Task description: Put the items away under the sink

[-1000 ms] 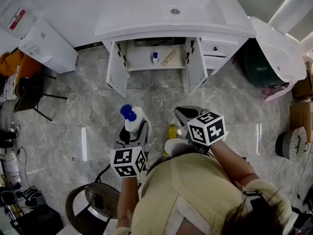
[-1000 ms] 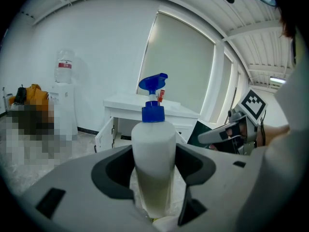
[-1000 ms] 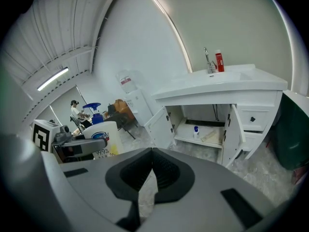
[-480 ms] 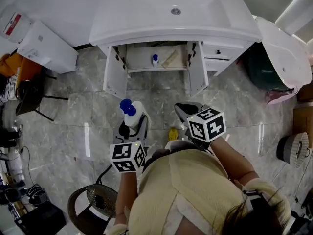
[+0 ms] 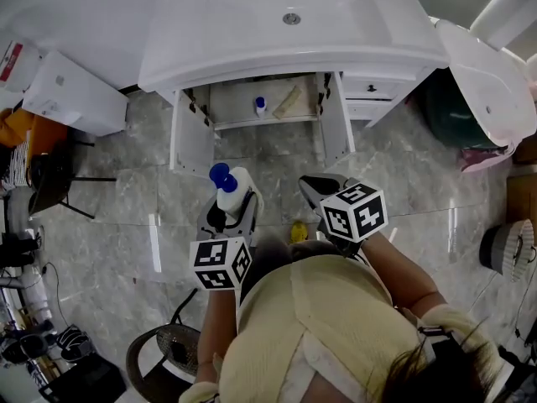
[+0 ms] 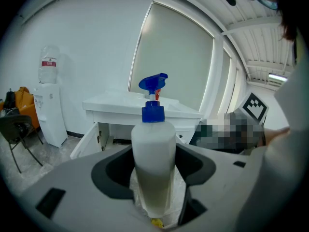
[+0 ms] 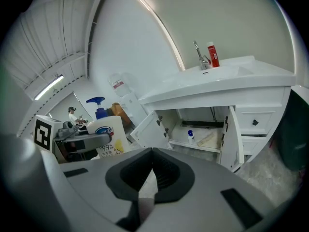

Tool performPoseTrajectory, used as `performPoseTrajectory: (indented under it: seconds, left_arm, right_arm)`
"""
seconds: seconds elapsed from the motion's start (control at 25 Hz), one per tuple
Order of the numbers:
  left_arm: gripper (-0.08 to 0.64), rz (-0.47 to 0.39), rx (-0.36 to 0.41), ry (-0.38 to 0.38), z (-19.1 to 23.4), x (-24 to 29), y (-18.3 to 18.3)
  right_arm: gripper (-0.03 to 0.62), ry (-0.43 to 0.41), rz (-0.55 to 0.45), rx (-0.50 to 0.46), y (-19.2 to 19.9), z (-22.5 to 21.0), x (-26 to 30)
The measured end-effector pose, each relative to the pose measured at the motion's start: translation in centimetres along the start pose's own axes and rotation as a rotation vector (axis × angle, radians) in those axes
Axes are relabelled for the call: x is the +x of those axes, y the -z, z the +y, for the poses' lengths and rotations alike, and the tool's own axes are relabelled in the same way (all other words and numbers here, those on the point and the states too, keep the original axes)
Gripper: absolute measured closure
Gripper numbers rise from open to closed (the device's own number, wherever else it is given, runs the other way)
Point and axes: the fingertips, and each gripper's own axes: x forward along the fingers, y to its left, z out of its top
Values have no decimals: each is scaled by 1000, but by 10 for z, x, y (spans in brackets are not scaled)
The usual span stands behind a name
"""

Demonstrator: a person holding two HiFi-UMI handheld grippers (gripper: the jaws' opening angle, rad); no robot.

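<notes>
Currently my left gripper (image 5: 230, 217) is clamped on the spray bottle (image 5: 233, 190), which stands upright between the jaws with its blue trigger head uppermost. My right gripper (image 7: 151, 164) has its jaws brought together. Only a pale sliver shows in the slit below the tips, which I judge to be background, so I record nothing held there.

Location: the bottle is held over the floor, well apart from the open cabinet (image 5: 252, 117) under the sink (image 5: 235, 23), which lies at twelve o'clock from both grippers. Both doors stand open. On the shelf a small blue-capped bottle (image 5: 260, 105) stands with a tan flat piece (image 5: 289, 101) at its three o'clock. A yellow object (image 5: 297, 230) lies on the floor at three o'clock of the left gripper; I cannot identify it.

Handling assessment: the bottle appears part full, so I expect moderate weight low down and liquid that shifts when tilted. The plastic wall looks smooth and likely yields under pressure. The proper hold is on the body at about mid-height, as now, never on the trigger. It should travel upright and be set down on free shelf at nine o'clock of the small bottle.
</notes>
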Motion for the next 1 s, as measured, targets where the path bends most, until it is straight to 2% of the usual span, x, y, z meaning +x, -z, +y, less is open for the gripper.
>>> performPoseTrajectory:
  seconds: [0.16, 0.52, 0.8, 1.0]
  left_arm:
    - [270, 0, -7, 23, 4, 16, -6]
    - [270, 4, 49, 110, 19, 51, -24]
    - [270, 43, 68, 174, 60, 63, -28]
    - [270, 50, 88, 201, 90, 76, -36]
  right_arm:
    - [566, 13, 4, 1, -4, -7, 5]
    - [566, 88, -30, 66, -18, -20, 23]
    - [566, 147, -45, 136, -32, -6, 58]
    - [566, 182, -30, 148, -43, 0, 89]
